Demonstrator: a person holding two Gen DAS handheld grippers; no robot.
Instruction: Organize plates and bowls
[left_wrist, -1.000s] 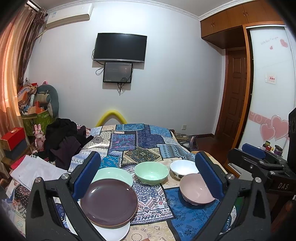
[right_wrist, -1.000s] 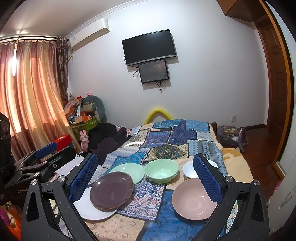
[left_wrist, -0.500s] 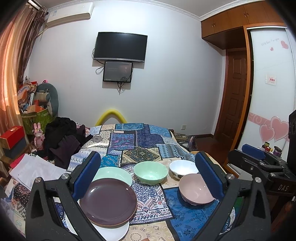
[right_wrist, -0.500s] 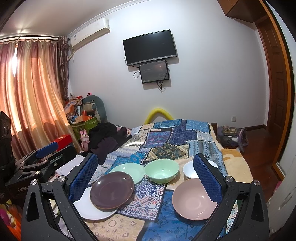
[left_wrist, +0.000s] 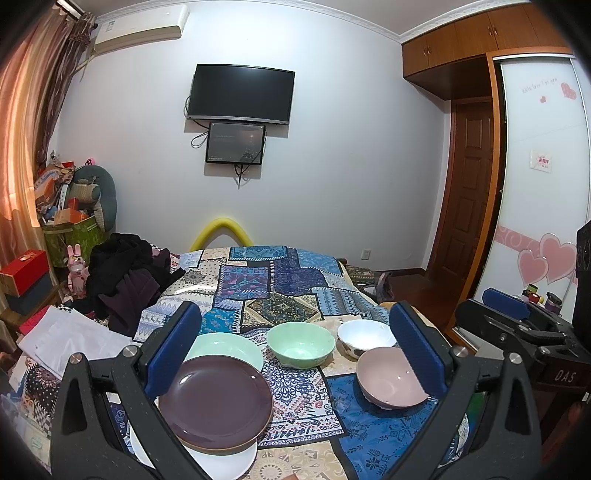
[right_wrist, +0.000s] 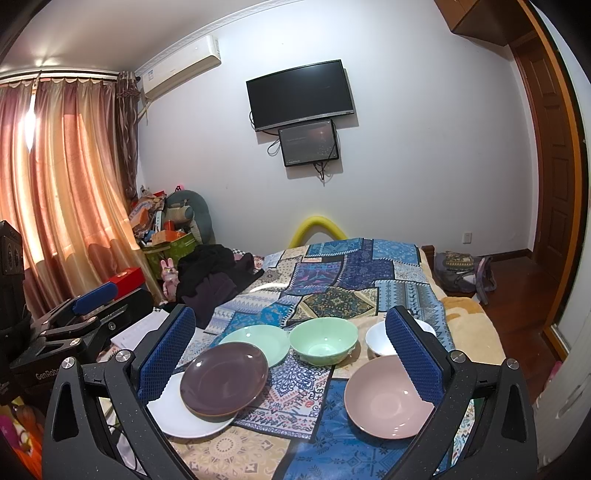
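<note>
On the patchwork cloth (left_wrist: 273, 280) a dark purple plate (left_wrist: 216, 400) (right_wrist: 224, 380) rests on a white plate (left_wrist: 221, 461) (right_wrist: 177, 413). Behind them lies a pale green plate (left_wrist: 225, 349) (right_wrist: 258, 338). Further right stand a green bowl (left_wrist: 301, 343) (right_wrist: 323, 339), a white bowl (left_wrist: 364, 336) (right_wrist: 378, 341) and a pink bowl (left_wrist: 388, 382) (right_wrist: 384, 397). My left gripper (left_wrist: 295, 350) hovers open above the dishes, holding nothing. My right gripper (right_wrist: 290, 354) is open too, its blue pads apart and empty. Each gripper shows at the edge of the other's view.
A heap of dark clothes (left_wrist: 129, 273) (right_wrist: 214, 277) lies on the cloth's left side, with white papers (left_wrist: 70, 336) near it. A cluttered green basket (left_wrist: 70, 229), a red box (left_wrist: 24, 262) and curtains stand at the left. A wooden door (left_wrist: 469, 192) is at the right.
Both views have shifted only a little; the dishes lie where they were and both grippers stay open.
</note>
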